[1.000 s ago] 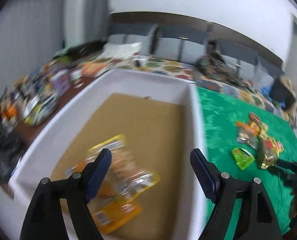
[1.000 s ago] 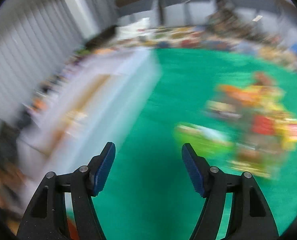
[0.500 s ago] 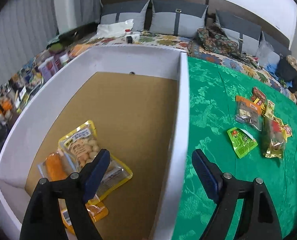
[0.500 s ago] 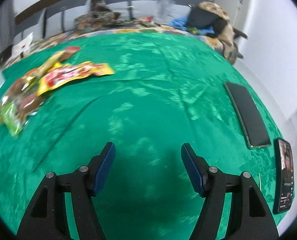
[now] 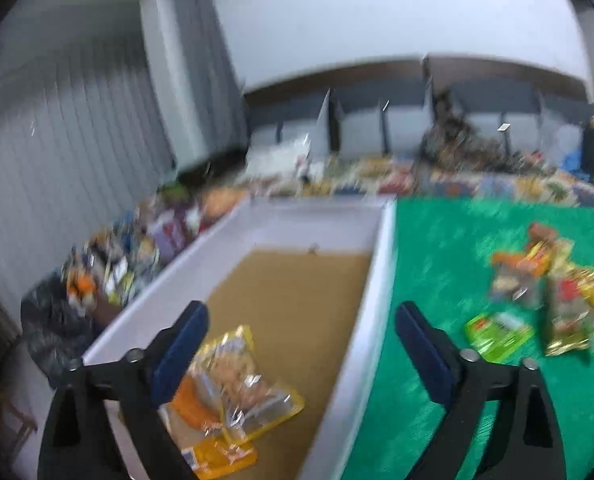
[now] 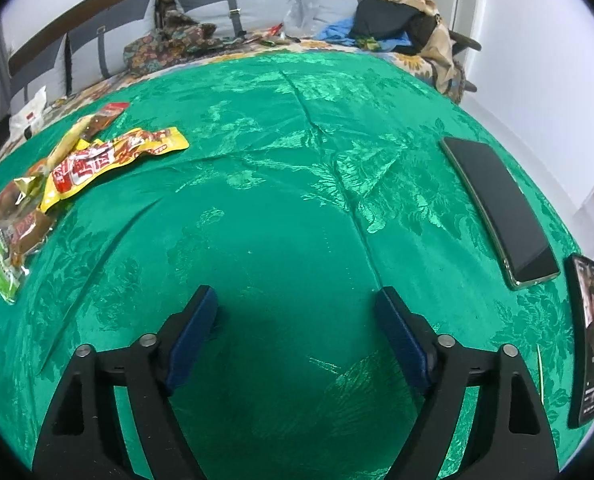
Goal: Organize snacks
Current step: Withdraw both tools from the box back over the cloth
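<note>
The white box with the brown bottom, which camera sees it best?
The left wrist view: the white box with the brown bottom fills its middle, with snack packets lying inside. The right wrist view shows no box, only green cloth.

Red-and-white characters on the yellow snack packet, too small to read, nothing else legible

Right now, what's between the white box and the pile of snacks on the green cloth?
Only bare green cloth, seen in the left wrist view, separates the white box from the snack pile.
</note>
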A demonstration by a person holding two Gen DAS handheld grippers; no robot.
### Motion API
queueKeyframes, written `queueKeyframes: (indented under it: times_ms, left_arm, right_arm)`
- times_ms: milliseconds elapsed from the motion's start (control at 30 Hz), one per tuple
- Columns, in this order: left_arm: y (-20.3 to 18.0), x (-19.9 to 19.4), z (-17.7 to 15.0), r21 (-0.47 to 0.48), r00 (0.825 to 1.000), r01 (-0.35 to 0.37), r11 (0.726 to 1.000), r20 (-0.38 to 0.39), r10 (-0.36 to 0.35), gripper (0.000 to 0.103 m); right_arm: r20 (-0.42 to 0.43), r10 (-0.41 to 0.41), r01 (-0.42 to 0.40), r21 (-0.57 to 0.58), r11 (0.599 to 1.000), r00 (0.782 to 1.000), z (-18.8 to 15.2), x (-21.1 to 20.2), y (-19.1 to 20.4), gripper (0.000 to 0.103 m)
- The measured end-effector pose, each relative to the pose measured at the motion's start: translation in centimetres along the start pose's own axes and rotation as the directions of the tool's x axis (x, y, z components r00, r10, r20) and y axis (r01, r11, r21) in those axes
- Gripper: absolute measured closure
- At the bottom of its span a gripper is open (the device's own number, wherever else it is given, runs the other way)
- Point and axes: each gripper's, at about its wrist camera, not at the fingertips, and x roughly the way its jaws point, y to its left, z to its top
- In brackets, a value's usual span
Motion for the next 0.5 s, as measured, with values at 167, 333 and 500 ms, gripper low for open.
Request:
queueKeyframes:
  times_ms: [167,333,500]
  left_arm:
    - [-4.4,-4.3,0.7,0.026,0.978,0.198,0.980,0.055,-0.200,0.000]
    - [-10.8,-2.1,-2.3,-0.029,0.870,0.465,0.885,-0.169,-0.463,0.000]
    - [-16.3,4.0,-8.1,-0.079,0.772,0.506,0.859,-0.402,-0.492,0.000]
  right_arm:
    - [0.000,-0.002,0.002,-0.002,1.000,1.000,0.0,0.0,0.0,0.017]
    - [0.000,-0.003,0.003,-0.003,1.000,1.000,0.0,0.0,0.0,0.017]
    - [0.000,-0.003,0.003,-0.003,1.000,1.000,0.0,0.0,0.0,0.017]
